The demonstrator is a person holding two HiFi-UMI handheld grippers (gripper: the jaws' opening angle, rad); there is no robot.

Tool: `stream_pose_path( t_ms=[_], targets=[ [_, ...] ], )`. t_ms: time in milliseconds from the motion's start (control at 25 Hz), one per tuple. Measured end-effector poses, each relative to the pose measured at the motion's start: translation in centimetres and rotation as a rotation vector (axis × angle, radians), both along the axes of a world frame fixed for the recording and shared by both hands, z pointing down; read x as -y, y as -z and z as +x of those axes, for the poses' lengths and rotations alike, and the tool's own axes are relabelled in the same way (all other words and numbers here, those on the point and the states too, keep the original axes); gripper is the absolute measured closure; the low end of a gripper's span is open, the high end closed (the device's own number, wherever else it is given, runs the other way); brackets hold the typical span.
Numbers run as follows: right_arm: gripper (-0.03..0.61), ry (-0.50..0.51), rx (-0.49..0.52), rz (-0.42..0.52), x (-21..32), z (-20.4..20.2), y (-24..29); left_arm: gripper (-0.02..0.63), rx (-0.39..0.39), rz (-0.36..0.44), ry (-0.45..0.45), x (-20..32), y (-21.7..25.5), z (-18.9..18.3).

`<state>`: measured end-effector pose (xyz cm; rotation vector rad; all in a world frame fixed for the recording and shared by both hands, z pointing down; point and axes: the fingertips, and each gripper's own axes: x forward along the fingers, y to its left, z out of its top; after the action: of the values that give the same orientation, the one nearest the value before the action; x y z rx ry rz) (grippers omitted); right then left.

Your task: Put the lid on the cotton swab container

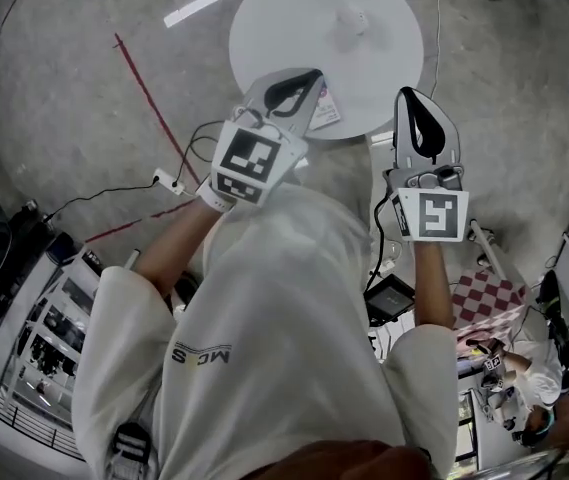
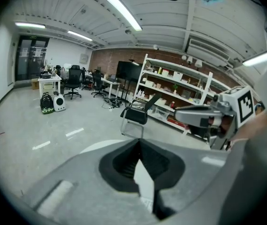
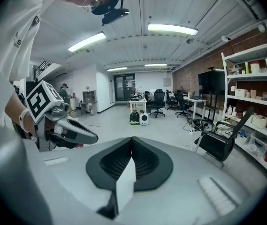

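On the round white table (image 1: 274, 28) in the head view stands a small pale object (image 1: 352, 18); it is too small to tell container from lid. A small pink-and-white packet (image 1: 325, 108) lies at the table's near edge. My left gripper (image 1: 312, 74) is held up over that near edge, jaws closed tip to tip with nothing in them. My right gripper (image 1: 407, 94) is raised just off the table's right side, also shut and empty. Both gripper views look out level across the room, and neither shows the small object.
A red tape line (image 1: 149, 93) and a white strip (image 1: 200, 4) mark the floor left of the table. A power strip (image 1: 169, 181) with cables lies near my left arm. Shelves (image 2: 180, 86) and a black chair (image 2: 135, 115) stand beyond.
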<state>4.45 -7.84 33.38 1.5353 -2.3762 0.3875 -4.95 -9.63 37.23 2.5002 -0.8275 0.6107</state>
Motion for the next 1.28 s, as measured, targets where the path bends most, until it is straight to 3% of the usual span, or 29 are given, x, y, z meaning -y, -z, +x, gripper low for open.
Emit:
stream_pose_path(
  t_ms=[280,560,1280],
  targets=[
    [0.591,-0.003,-0.018,-0.015,3.6,2.8,-5.0,0.614,0.036,0.010,-0.014,4.6,-5.4,3.8],
    [0.591,-0.008,-0.005,-0.049,6.3,2.6,-10.3,0.614,0.065,0.013,-0.048,8.1,-10.9,5.3],
    [0.591,-0.059,0.053,-0.112,7.8,5.2,-17.1,0.614,0.179,-0.043,-0.096,11.1,-22.9,9.6]
  ],
)
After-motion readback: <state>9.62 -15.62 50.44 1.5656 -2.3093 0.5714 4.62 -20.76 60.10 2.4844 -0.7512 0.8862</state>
